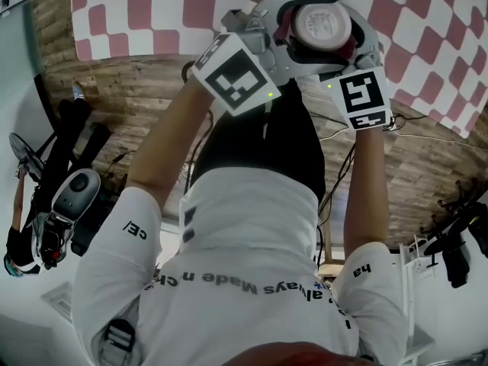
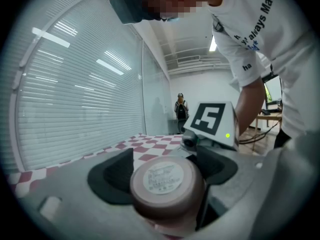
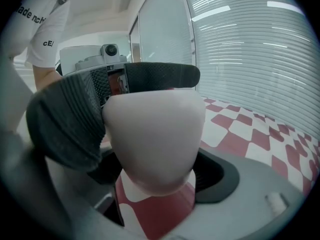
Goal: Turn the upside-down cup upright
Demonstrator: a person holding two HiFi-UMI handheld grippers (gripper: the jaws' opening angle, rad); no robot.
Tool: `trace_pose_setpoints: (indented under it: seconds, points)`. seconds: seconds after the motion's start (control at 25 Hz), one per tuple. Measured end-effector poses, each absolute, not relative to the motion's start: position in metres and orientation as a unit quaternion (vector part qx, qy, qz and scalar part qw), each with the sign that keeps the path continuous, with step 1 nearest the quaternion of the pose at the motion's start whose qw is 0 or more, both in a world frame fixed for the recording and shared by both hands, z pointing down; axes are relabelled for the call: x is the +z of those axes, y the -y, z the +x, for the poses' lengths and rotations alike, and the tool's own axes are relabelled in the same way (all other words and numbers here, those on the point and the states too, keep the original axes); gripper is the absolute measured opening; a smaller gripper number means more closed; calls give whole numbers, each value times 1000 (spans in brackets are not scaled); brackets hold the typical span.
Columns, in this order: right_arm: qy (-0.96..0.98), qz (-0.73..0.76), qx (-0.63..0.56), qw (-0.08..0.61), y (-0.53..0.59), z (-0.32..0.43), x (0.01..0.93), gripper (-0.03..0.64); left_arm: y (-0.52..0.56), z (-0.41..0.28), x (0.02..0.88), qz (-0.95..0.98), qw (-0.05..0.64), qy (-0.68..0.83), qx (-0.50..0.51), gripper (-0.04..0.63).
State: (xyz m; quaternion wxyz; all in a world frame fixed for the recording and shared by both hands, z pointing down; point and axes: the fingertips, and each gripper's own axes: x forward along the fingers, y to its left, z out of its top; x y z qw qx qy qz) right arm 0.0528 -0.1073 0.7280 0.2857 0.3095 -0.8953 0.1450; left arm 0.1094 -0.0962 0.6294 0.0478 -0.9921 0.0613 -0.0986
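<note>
The main danger is that the cup [image 1: 322, 23] slips, because its wall is smooth and rounded and both tools hold it at nearly their widest opening, so only a small part of each pad touches it. The left gripper [image 2: 165, 184] has its jaws closed on the cup with the labelled bottom facing its camera. The right gripper [image 3: 157, 181] has the narrow lower part of the cup between its jaws and, as I judge, presses on it too. If one of your hands turns or pulls a little differently from the other, the two grips work against each other and the cup can twist out. It hangs above the near edge of the table [image 1: 152, 14] with the checked cloth, not over the middle, so a dropped cup may miss the table and fall to the wooden floor [image 1: 130, 97]. A second danger is that you put it down too early: the bottom faces up toward you in the head view, so I think the cup is not yet upright. Both your arms reach forward, close to each other, and the grippers meet at the cup from the left and the right. The right one seems to point more downward than the left.
</note>
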Motion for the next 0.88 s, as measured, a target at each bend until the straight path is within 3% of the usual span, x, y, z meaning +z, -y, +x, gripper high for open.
trace_pose_setpoints:
  seconds: [0.88]
  points:
    - [887,317,149,301,118,56,752,427,109,110,651,-994,41,-58,-81,400]
